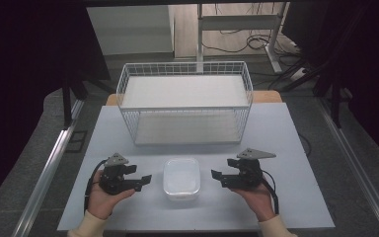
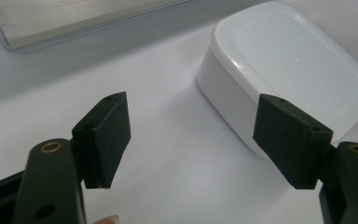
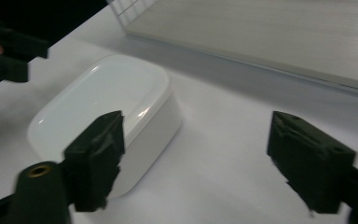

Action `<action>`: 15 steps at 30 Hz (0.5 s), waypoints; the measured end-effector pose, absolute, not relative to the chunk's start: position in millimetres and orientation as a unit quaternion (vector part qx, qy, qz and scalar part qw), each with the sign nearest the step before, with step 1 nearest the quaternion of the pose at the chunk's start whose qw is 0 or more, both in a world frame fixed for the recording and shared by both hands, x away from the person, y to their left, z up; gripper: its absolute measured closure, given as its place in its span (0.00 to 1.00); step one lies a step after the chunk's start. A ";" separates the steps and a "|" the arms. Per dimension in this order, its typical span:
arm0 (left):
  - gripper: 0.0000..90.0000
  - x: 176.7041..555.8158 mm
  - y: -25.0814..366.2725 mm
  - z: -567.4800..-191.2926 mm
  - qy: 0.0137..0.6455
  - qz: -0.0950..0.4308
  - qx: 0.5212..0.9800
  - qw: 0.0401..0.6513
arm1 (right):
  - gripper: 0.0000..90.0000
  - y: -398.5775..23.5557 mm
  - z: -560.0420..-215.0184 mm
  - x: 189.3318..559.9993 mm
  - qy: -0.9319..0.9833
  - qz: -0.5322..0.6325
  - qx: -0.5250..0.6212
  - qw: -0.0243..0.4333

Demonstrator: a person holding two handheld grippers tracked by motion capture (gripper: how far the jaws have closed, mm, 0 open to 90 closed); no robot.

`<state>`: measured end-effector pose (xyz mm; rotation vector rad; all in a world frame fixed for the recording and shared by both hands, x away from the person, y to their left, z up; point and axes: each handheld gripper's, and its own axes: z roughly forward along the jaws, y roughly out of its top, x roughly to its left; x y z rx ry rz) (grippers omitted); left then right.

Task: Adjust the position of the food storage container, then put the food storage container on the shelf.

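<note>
The table is the largest thing here – a pale, matte, flat top with squared corners. No writing or label can be read on anything.

At its twelve o'clock stands a white wire basket, a rectangular grid of thin rods with two smooth, pale shelf boards inside, one above the other.

Near six o'clock, in front of the basket and well apart from it, sits the box – white, glossy plastic, a rounded rectangle with a flat lid whose raised rim catches the light.

The left gripper is at the box's nine o'clock, just beside it, black with matte block pads; its jaws stand wide apart with nothing between them, and one pad is just in front of the box wall.

The right gripper is at the box's three o'clock, near but clear of it, jaws spread wide and empty. A grey three-cornered plate tops it.
</note>
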<state>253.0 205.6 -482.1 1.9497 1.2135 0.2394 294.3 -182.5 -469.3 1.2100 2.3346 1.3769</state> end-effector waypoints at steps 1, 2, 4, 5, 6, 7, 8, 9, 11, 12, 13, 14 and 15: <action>0.30 253.0 205.6 -482.1 0.481 0.095 0.772 0.404 | 0.19 -182.5 -469.3 294.3 0.784 0.462 0.406 0.087; 0.30 252.7 205.0 -480.8 0.478 0.102 0.775 0.401 | 0.19 -182.2 -468.8 294.4 0.781 0.460 0.413 0.090; 0.29 252.1 203.9 -479.1 0.476 0.104 0.775 0.402 | 0.18 -182.0 -466.3 295.0 0.773 0.469 0.421 0.079; 0.29 251.6 203.2 -478.4 0.475 0.100 0.774 0.406 | 0.18 -182.1 -465.9 295.0 0.771 0.472 0.422 0.073; 0.29 251.0 202.2 -478.1 0.475 0.095 0.773 0.410 | 0.18 -182.1 -465.9 295.0 0.771 0.472 0.422 0.073; 0.29 250.7 201.2 -477.7 0.473 0.091 0.774 0.411 | 0.20 -182.3 -466.2 295.1 0.769 0.475 0.422 0.068; 0.29 250.5 199.5 -477.4 0.471 0.085 0.774 0.414 | 0.21 -182.0 -466.8 295.0 0.768 0.474 0.425 0.060; 0.29 250.3 198.3 -477.2 0.471 0.081 0.774 0.416 | 0.22 -180.5 -468.1 294.6 0.768 0.471 0.431 0.055; 0.28 250.1 195.4 -476.5 0.469 0.074 0.774 0.419 | 0.24 -178.2 -468.9 294.0 0.772 0.467 0.429 0.051; 0.27 249.9 193.8 -476.3 0.468 0.069 0.774 0.421 | 0.24 -176.8 -469.0 293.5 0.772 0.467 0.428 0.048; 0.27 249.8 192.3 -476.3 0.468 0.063 0.773 0.423 | 0.24 -175.6 -468.9 293.1 0.772 0.469 0.427 0.046; 0.26 250.0 191.1 -476.8 0.468 0.053 0.772 0.426 | 0.25 -173.7 -468.7 292.7 0.774 0.468 0.425 0.041; 0.26 250.8 189.4 -478.2 0.471 0.030 0.768 0.434 | 0.25 -173.0 -468.7 292.6 0.774 0.467 0.425 0.039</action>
